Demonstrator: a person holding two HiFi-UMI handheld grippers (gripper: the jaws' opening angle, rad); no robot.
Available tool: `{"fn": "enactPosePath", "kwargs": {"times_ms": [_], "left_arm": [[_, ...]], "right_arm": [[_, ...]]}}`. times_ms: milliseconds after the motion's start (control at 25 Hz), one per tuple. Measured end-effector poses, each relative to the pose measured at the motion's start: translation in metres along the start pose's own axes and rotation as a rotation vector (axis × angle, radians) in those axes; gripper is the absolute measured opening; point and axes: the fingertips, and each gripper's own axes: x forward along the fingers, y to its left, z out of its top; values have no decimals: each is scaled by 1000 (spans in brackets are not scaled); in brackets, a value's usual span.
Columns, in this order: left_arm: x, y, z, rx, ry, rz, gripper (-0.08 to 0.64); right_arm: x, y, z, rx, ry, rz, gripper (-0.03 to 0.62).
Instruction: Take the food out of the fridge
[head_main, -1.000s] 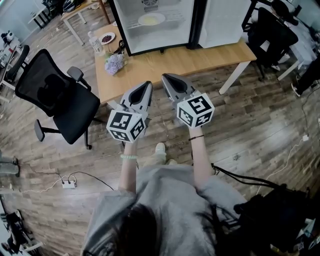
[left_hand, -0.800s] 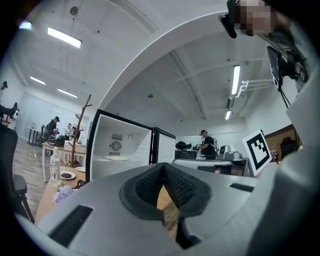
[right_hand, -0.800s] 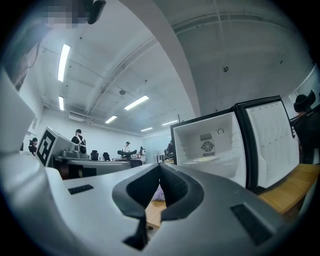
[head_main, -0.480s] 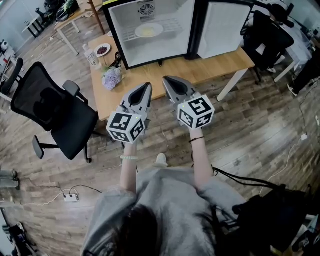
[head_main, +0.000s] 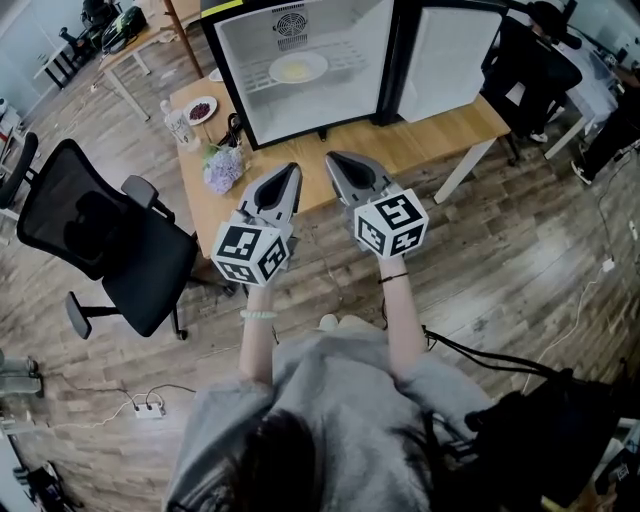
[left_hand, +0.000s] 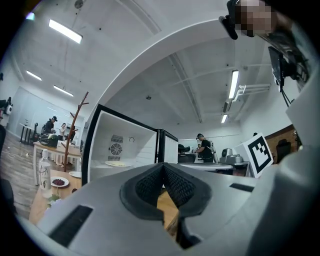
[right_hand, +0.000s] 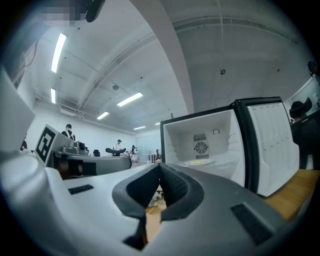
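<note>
A small fridge (head_main: 310, 100) stands open on a wooden table (head_main: 440, 125), its door (head_main: 450, 50) swung to the right. On its wire shelf lies a white plate of pale food (head_main: 298, 68), also seen as the plate (left_hand: 119, 163) in the left gripper view and the plate (right_hand: 199, 162) in the right gripper view. My left gripper (head_main: 292, 172) and right gripper (head_main: 334, 160) hover side by side over the table's near edge, pointing level at the fridge. Both are shut with nothing between their jaws.
At the table's left end stand a bunch of purple flowers (head_main: 222, 166), a bottle (head_main: 176, 124) and a small dish of dark berries (head_main: 201, 107). A black office chair (head_main: 110, 240) stands left of the table. Other people and desks show in the background.
Both grippers and the person have moved forward toward the table. The fridge interior and its plate show more fully in the head view.
</note>
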Motion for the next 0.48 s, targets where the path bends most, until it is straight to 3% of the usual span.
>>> {"fn": "enactPosePath", "kwargs": {"times_ms": [480], "left_arm": [[13, 13, -9, -13, 20, -10, 8]], "right_arm": [[17, -13, -6, 28, 8, -17, 9]]}}
